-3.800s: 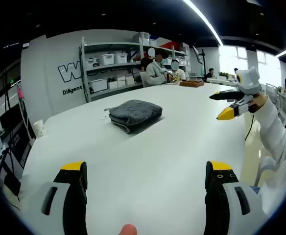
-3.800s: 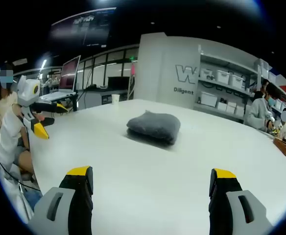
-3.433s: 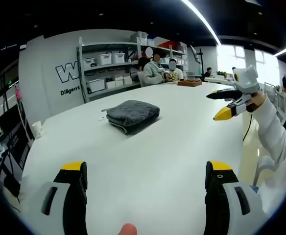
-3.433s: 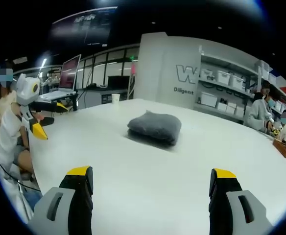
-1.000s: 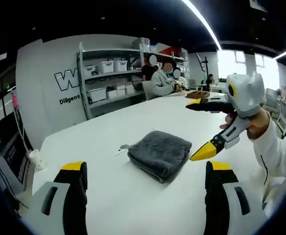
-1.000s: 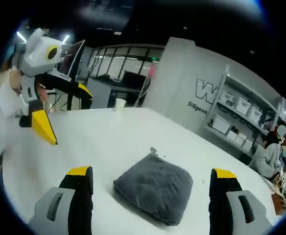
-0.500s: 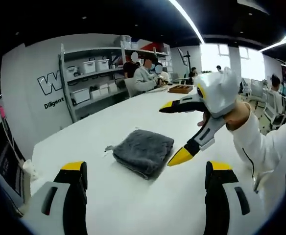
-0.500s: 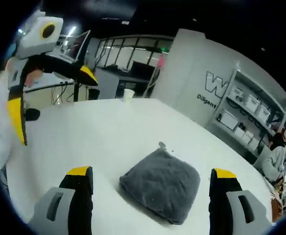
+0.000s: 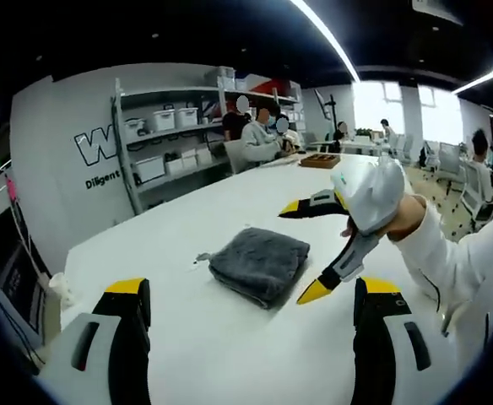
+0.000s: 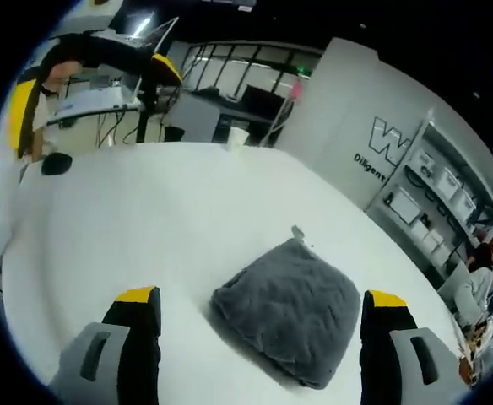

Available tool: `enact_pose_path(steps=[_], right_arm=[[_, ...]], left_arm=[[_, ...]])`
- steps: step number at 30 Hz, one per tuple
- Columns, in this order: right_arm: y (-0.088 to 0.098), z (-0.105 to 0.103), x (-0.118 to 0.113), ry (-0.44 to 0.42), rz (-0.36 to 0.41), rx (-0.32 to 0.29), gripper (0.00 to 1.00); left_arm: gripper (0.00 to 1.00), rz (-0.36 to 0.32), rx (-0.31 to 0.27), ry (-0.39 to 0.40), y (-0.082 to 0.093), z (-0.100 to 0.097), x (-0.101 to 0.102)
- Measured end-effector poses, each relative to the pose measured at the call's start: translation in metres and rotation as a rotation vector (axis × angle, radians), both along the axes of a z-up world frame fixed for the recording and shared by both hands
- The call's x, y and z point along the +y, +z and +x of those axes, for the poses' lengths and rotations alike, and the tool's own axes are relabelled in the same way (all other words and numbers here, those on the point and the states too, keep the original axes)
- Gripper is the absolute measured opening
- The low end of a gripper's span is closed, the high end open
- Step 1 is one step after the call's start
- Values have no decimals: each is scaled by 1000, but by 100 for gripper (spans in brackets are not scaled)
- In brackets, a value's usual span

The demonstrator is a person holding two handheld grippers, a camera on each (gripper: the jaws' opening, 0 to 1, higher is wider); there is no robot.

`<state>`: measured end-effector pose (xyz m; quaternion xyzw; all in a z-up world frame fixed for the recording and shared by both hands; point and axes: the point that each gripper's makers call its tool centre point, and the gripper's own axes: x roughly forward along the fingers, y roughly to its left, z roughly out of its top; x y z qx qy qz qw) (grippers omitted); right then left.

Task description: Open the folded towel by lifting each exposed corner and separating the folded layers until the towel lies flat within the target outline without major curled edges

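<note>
so, left gripper view: the folded grey towel (image 9: 259, 264) lies on the white table (image 9: 187, 219), the right gripper (image 9: 306, 250) spread wide beside it. right gripper view: its jaws stand apart above the towel (image 10: 289, 308); the left gripper (image 10: 94, 93) gapes too.

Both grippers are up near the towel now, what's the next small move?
Probably lower the right gripper onto the towel's near corner and pinch the top layer. The towel lies fully folded on the table, and both grippers hang open above it, the left gripper farther away.
</note>
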<state>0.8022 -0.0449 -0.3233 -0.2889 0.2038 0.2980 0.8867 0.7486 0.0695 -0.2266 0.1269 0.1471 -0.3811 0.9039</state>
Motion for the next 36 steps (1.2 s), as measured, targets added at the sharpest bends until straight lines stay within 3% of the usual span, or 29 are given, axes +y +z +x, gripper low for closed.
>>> enact_pose_path(steps=[7,10,24,32,36], right_arm=[[-29,10,-6,-34,-53,48,94],[-33,12,-3,-25,-61,46,89],[-45,20,3,-2,-44,31,73],[-53,20,6,36,-50,29,58],[-57,21,8,60,-54,30,45]], left_arm=[[100,11,22,18,-7,8,6],[100,-14,16,15,-3,7,6],[100,21,17,5,-9,6,-7],[100,23,17,-7,-8,6,-14],[100,25,17,-7,-7,6,-14]])
